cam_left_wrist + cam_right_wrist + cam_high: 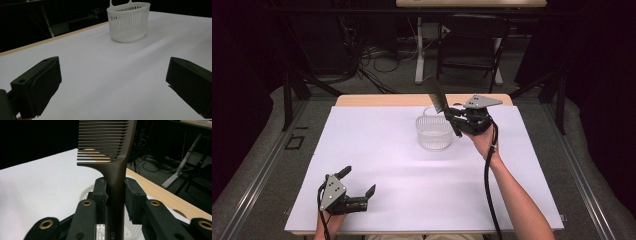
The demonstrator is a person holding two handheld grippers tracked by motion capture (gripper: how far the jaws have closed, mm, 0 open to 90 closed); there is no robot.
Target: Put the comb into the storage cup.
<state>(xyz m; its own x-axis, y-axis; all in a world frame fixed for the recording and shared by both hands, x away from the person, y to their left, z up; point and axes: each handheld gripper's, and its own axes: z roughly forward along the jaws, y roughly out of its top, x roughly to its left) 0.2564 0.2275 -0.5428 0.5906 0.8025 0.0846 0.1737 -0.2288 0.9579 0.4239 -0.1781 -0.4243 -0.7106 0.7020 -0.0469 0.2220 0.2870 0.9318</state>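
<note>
Nearest the high camera, at the desk's near left edge, the left tool (360, 183) rests low on the white desk (387, 165) with its jaws spread wide and nothing between them. Farther back and right of centre, the right tool (453, 114) is raised in the person's right hand (482, 137), clamping a dark comb (438, 96) by its handle; the toothed end slants up and back, above the far rim of a white slatted basket (434, 132) standing on the desk just left of that tool.

Left gripper view: both black jaws stand far apart at the bottom corners, with bare white desk between them. The basket (128, 21) stands upright well ahead, near the desk's wooden far edge.

Right gripper view: the jaws press on either side of the comb's (113, 167) handle, the teeth pointing left at the top. Part of the basket (87, 192) shows below, behind the jaws.
</note>
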